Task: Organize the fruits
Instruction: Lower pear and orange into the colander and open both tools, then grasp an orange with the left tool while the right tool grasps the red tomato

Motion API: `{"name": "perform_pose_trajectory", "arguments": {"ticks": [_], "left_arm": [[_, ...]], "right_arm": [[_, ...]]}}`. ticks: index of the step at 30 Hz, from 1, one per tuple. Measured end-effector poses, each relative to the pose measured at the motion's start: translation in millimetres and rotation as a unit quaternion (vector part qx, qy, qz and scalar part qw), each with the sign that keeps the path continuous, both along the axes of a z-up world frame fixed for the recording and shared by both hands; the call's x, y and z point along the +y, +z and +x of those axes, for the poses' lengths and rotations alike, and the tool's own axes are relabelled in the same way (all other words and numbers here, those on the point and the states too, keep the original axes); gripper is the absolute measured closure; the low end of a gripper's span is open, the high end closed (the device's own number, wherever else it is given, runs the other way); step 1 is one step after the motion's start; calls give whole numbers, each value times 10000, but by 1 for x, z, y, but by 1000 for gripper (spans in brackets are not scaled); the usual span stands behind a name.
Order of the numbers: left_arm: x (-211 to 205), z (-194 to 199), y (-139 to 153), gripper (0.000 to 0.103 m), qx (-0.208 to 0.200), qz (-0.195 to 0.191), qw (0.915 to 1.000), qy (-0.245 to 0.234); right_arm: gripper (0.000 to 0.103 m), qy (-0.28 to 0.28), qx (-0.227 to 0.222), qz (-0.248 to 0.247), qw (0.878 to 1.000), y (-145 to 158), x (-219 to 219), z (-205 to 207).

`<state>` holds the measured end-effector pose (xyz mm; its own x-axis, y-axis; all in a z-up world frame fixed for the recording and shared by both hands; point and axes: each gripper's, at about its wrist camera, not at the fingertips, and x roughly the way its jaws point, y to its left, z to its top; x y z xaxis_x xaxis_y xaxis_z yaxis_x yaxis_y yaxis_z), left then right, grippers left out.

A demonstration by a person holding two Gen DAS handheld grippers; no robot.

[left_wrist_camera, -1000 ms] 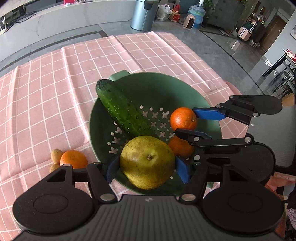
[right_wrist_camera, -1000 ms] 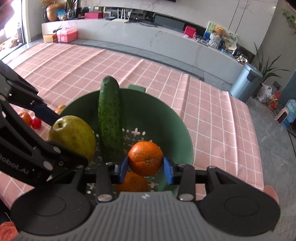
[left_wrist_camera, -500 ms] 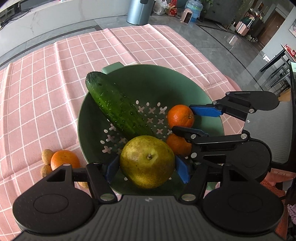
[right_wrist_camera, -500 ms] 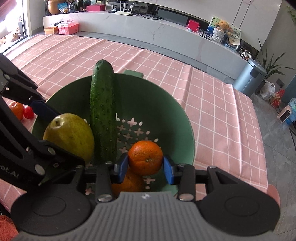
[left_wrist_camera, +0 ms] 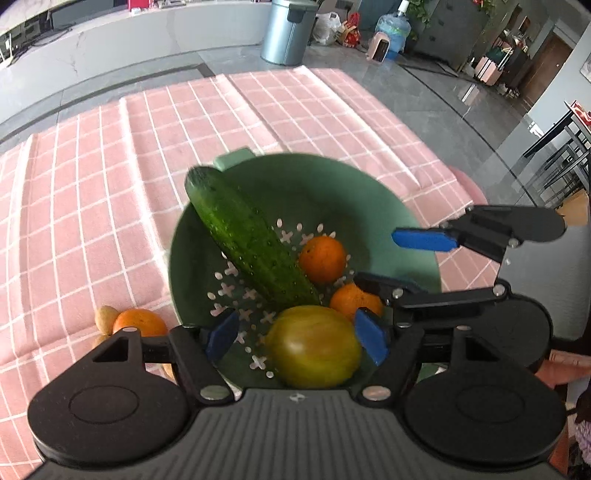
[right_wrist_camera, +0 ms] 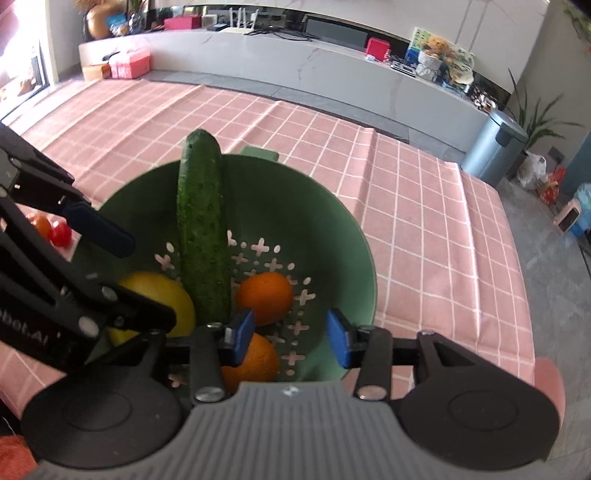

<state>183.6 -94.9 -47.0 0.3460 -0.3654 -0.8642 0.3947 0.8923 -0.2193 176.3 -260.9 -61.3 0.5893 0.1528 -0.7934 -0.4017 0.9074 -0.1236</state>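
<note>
Resting on a pink checked tablecloth [left_wrist_camera: 92, 206], a green colander [left_wrist_camera: 332, 192] holds the sorted produce. Item one: a cucumber [left_wrist_camera: 251, 243], lying aslant from the rim at 11 o'clock down to the perforated floor, its upper end propped on the wall beside the colander's small handle [left_wrist_camera: 232, 159]. Item two: a pear [left_wrist_camera: 313, 347], yellow-green, lying on the floor at 6 o'clock in the left wrist view, touching the cucumber's lower end. Items three and four: one orange [left_wrist_camera: 323, 258] just right of the cucumber, and a second orange [left_wrist_camera: 354, 302] nearer the rim at 5 o'clock, beside the pear. Left gripper [left_wrist_camera: 297, 338]: jaws spread wide, blue pads standing on either side of the pear with a clear gap on the left; whether the right pad touches the fruit cannot be told. Right gripper [right_wrist_camera: 290, 338]: jaws likewise spread wide above the colander's near rim, gripping nothing, its left pad in front of the nearer orange. Outside the colander, at 9 o'clock on the cloth: a loose orange [left_wrist_camera: 138, 321] with small tan fruits [left_wrist_camera: 104, 318] touching it, and, in the right wrist view, small red fruits [right_wrist_camera: 59, 233] partly hidden behind the left gripper. Beyond the table: a grey bin [left_wrist_camera: 288, 31] on the floor.
</note>
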Motion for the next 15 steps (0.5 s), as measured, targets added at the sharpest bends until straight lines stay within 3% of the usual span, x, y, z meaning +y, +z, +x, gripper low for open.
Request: {"name": "perform_pose_trajectory", "arguments": {"ticks": [8, 11, 15], "left_arm": [[23, -27, 39, 24, -537, -68, 9985, 32], [42, -41, 54, 25, -735, -95, 9972, 126], [74, -57, 65, 27, -889, 40, 9954, 346]], "right_arm": [[54, -418, -255, 370, 9981, 31, 13, -31], [53, -512, -281, 735, 9956, 42, 22, -48], [44, -637, -327, 1146, 9908, 49, 38, -69]]}}
